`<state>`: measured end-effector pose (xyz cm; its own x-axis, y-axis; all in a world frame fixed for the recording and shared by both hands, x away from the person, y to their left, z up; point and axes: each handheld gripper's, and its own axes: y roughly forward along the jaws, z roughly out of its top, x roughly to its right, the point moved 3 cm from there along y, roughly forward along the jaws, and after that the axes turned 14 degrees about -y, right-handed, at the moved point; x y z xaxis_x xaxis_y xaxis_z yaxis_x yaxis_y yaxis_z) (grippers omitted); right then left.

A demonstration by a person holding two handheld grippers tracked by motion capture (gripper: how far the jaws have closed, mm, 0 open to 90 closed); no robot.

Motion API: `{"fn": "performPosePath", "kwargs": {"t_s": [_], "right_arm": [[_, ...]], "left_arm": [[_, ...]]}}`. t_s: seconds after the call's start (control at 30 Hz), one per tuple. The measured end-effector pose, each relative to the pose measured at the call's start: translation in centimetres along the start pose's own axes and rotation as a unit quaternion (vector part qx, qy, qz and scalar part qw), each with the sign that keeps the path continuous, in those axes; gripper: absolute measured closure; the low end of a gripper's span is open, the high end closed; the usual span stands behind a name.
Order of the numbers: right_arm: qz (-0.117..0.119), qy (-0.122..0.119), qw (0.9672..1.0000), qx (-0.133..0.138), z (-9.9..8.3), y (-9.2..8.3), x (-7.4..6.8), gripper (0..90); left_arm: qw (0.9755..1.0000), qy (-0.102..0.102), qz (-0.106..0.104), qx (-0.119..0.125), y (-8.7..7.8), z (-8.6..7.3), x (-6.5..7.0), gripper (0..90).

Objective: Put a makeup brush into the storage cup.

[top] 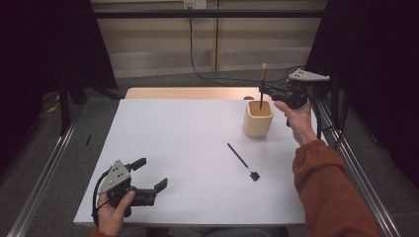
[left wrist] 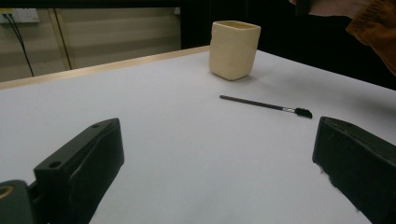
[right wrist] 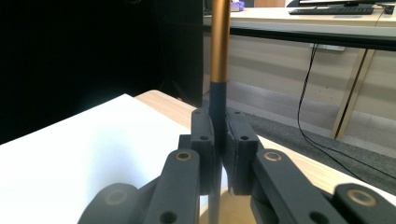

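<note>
right gripper (top: 262, 90) clamps thin stiff black-and-gold brush (top: 262, 84) mid-handle, upright over cream square ceramic cup (top: 258, 119) near table's far right edge; light, slippery, grip the dark shaft; left gripper (top: 150, 174) spread, empty.

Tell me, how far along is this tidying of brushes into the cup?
Nothing looks finished yet. In hand: the right gripper is shut on an upright brush whose lower end dips into the cream cup, not yet let go. Left to do: a second, black brush lies flat on the white table in front of the cup. The left gripper rests open near the table's front edge.
</note>
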<state>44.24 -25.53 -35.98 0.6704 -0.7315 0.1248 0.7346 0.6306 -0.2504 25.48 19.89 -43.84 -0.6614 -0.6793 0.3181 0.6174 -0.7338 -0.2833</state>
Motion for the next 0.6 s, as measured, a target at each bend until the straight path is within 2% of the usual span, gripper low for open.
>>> {"fn": "performPosePath", "kwargs": {"t_s": [0.37,0.47,0.6], "right_arm": [[0.000,-0.003,0.9998,-0.022,-1.9,0.4,0.0,83.5],[-0.002,0.001,0.9999,-0.015,-2.1,0.4,0.2,83.5],[-0.005,0.007,0.9998,-0.019,-2.7,0.4,0.3,83.4]], "left_arm": [[1.0000,0.004,-0.001,-0.001,0.0,0.0,0.0,2.0],[1.0000,0.002,-0.004,-0.005,0.1,-0.1,0.1,2.0],[1.0000,0.004,-0.005,-0.005,0.0,-0.1,0.1,2.0]]}}
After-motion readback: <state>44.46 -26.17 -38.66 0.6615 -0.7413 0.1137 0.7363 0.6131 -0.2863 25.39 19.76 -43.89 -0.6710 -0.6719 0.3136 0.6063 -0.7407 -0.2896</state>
